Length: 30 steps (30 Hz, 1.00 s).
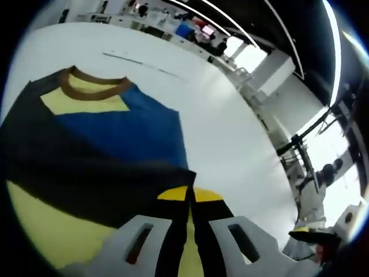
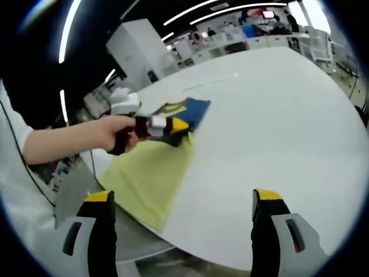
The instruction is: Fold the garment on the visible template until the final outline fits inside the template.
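The garment (image 1: 115,133) lies on the white table (image 1: 230,133). It is a shirt with a blue panel, yellow patches, black parts and a brown collar (image 1: 92,89). My left gripper (image 1: 189,199) sits at its near hem, jaws together on a raised black fold of the cloth. In the right gripper view a hand (image 2: 109,135) holds the left gripper (image 2: 164,124) on the garment (image 2: 153,170), whose yellow side shows there, with blue at the far end. My right gripper (image 2: 181,196) is open over the table's near edge, apart from the cloth.
The table's near edge (image 2: 190,245) curves just beyond my right jaws, and bare white top (image 2: 277,115) spreads right of the garment. A thin dark line (image 1: 138,60) marks the table past the collar. Desks and a white machine (image 1: 311,196) stand off the table.
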{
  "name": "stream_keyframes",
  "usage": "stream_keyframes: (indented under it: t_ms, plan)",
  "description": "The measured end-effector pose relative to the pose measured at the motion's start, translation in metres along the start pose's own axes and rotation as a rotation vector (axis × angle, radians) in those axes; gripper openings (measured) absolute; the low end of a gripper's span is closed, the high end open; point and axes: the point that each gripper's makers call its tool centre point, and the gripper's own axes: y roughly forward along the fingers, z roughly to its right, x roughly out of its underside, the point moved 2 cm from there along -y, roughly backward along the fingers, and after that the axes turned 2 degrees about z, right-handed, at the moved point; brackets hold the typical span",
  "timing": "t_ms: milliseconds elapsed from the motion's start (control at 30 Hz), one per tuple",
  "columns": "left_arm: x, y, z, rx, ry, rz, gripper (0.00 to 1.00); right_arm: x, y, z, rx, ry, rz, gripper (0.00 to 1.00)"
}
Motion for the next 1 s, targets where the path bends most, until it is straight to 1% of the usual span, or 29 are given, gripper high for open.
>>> stream_keyframes:
  t_ms: [167, 200, 300, 333, 367, 467, 633, 733, 800, 867, 1000]
  plan:
    - [0.001, -0.007, -0.004, -0.004, 0.050, 0.007, 0.00, -0.002, 0.002, -0.003, -0.009, -0.008, -0.001, 0.98]
    - [0.002, -0.009, -0.005, -0.005, 0.084, 0.005, 0.00, -0.003, 0.003, -0.003, -0.010, -0.009, -0.001, 0.98]
    - [0.002, -0.014, -0.007, -0.008, 0.109, 0.010, 0.00, -0.003, 0.003, -0.003, -0.012, -0.013, -0.002, 0.98]
    - [0.002, -0.017, -0.009, -0.015, 0.128, 0.010, 0.00, -0.004, 0.002, -0.003, -0.013, -0.014, -0.002, 0.98]
    - [0.002, -0.018, -0.010, -0.018, 0.154, 0.012, 0.01, -0.004, 0.002, -0.004, -0.013, -0.014, -0.001, 0.98]
    - [0.007, -0.023, -0.014, -0.023, 0.172, 0.007, 0.07, -0.004, 0.003, -0.005, -0.016, -0.016, -0.002, 0.98]
    - [0.017, -0.029, -0.017, -0.027, 0.213, -0.007, 0.10, -0.003, 0.004, -0.009, -0.024, -0.020, -0.004, 0.98]
    - [0.023, -0.032, -0.015, -0.023, 0.241, -0.017, 0.13, -0.003, 0.005, -0.009, -0.027, -0.022, -0.006, 0.98]
    - [0.026, -0.032, -0.016, -0.024, 0.280, -0.025, 0.14, -0.003, 0.005, -0.010, -0.029, -0.023, -0.007, 0.98]
    - [0.028, -0.029, -0.018, -0.026, 0.302, -0.033, 0.15, -0.003, 0.004, -0.010, -0.030, -0.023, -0.008, 0.98]
    - [0.031, -0.026, -0.016, -0.038, 0.363, -0.041, 0.19, -0.001, 0.002, -0.009, -0.027, -0.022, -0.012, 0.98]
